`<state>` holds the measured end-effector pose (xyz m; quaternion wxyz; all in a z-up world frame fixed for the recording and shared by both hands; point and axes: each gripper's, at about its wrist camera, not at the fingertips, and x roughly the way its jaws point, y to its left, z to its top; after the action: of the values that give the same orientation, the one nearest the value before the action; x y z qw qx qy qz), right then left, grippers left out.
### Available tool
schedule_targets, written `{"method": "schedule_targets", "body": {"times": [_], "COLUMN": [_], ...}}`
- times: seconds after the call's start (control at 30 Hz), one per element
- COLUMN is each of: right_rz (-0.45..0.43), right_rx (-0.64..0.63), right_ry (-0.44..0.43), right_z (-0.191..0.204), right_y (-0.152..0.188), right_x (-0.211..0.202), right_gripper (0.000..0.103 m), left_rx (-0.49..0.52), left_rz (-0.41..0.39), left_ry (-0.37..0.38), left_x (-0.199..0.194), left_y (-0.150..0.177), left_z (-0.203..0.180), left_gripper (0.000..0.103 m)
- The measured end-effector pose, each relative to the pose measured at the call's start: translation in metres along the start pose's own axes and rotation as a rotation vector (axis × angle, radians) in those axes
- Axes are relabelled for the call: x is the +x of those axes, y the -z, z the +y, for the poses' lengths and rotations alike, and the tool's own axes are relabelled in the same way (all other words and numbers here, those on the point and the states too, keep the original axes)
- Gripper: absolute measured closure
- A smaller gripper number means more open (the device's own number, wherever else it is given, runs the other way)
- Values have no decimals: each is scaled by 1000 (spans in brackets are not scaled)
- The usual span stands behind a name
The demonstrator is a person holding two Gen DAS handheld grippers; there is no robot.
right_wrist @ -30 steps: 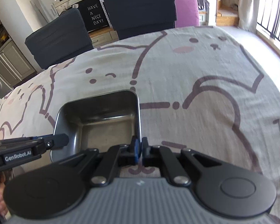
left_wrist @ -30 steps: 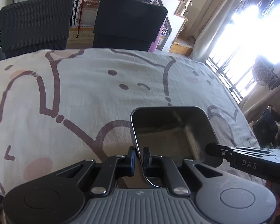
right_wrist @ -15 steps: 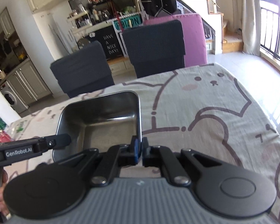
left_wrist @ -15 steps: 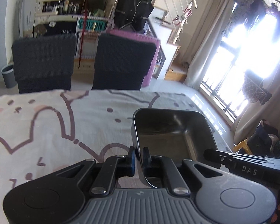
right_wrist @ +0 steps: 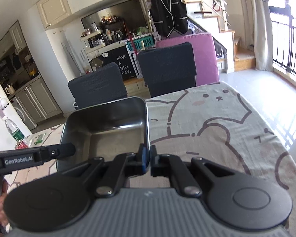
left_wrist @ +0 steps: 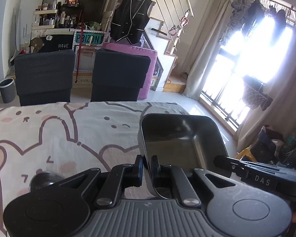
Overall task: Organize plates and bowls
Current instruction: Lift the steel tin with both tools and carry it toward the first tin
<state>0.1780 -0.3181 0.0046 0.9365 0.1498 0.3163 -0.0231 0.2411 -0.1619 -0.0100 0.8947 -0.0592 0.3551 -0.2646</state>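
Observation:
A square steel bowl [left_wrist: 179, 138] is held up above the table between both grippers. My left gripper [left_wrist: 147, 168] is shut on its left rim. My right gripper [right_wrist: 148, 160] is shut on its right rim, and the bowl [right_wrist: 106, 128] fills the left centre of the right wrist view. Each gripper shows in the other's view: the right one [left_wrist: 256, 175] and the left one [right_wrist: 29, 158]. A round steel dish [left_wrist: 45, 180] lies on the table at lower left of the left wrist view, partly hidden by my gripper.
The table [left_wrist: 49, 134] wears a cartoon-print cloth. Two dark chairs [left_wrist: 43, 75] stand along its far edge, with a purple seat [right_wrist: 203, 49] behind. A water bottle [right_wrist: 13, 130] stands at far left. The table's right edge [right_wrist: 276, 134] drops to the floor by the window.
Both grippers have lifted the bowl up from the tablecloth. The views have tilted up, so more of the room and less of the table shows. The round dish has come into view.

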Motion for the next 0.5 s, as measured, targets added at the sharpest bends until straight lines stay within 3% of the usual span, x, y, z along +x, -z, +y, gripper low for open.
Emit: {"method": "schedule_targets", "body": {"times": [0.17,0.37,0.5], "right_rz": [6,58,114], "right_rx": [39,-28,-96], "right_ry": [-8,-13,34], "right_z": [1,11,19], "right_y": [20,24,31], "right_x": [-9,-1,2], "right_gripper": [98,98,98], "left_rx": [-21,-31,-35], "left_rz": [21,62,125], "left_ry": [0,-9,1], "left_x": [-5,-2,16], "left_y": [15,32,46], "left_z": [5,15,19], "left_gripper": [94,94,95]}}
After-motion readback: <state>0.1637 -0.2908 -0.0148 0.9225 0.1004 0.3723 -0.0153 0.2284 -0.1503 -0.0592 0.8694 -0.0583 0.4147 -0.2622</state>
